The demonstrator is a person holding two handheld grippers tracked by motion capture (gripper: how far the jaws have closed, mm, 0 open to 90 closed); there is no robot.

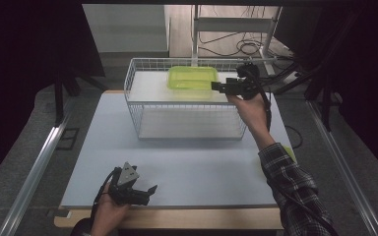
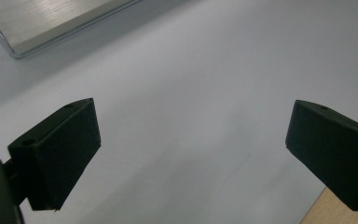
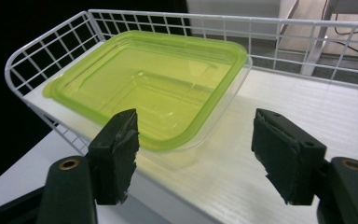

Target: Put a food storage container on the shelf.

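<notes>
1. A white wire basket [image 1: 184, 101] is seen standing on the far half of a pale table [image 1: 187, 172], with a white shelf board across its top level.
2. A yellow-green plastic container [image 1: 192, 77] is seen resting on that upper board, toward the far side of the basket and near its middle.
3. In the right gripper view, the container [image 3: 154, 88] is shown with a green lid on a clear body, lying flat in the corner formed by the wire rim [image 3: 51, 44].
4. The right gripper [image 1: 221, 87] is held at the right end of the basket, just beside the container's near right corner.
5. In its own view, the right gripper [image 3: 196, 154] is shown with its jaws spread wide; one jaw lies in front of the lid's near edge, the other over bare board, and nothing is clasped between them.
6. The left gripper [image 1: 150, 191] is held low at the near edge of the table, well apart from the basket.
7. In its own view, the left gripper [image 2: 191, 149] is shown with jaws wide apart over bare table surface, with nothing between them.
</notes>
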